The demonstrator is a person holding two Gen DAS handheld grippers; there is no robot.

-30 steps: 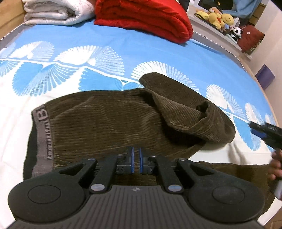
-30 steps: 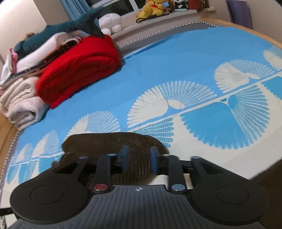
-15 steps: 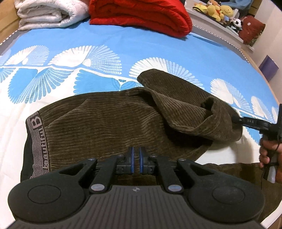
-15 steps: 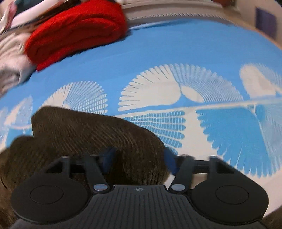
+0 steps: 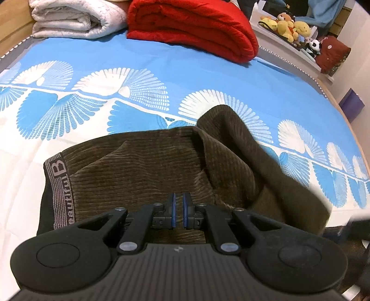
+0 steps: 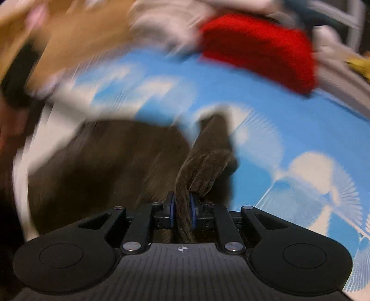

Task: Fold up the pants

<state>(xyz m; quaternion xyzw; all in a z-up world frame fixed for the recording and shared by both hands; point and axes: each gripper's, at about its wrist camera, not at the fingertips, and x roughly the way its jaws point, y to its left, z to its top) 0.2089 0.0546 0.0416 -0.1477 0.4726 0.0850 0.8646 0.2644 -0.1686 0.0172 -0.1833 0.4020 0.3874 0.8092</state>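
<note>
Brown corduroy pants (image 5: pixel 138 171) lie on the blue and white bed, with a grey lettered waistband (image 5: pixel 59 192) at the left and a leg folded back over the body at the right. My left gripper (image 5: pixel 178 208) is shut and empty, just above the near edge of the pants. My right gripper (image 6: pixel 182 208) is shut on a fold of the pants leg (image 6: pixel 203 171), which stands up between the blue pads. The right wrist view is blurred by motion.
A folded red blanket (image 5: pixel 194 25) and a folded white blanket (image 5: pixel 74 18) lie at the far end of the bed. Stuffed toys (image 5: pixel 289 25) sit on a ledge at the far right. The bed's edge (image 5: pixel 342 113) runs along the right.
My right gripper was open over the pants leg end; it has closed on the fabric and swings fast to the left. My left gripper stayed shut and nearly still.
</note>
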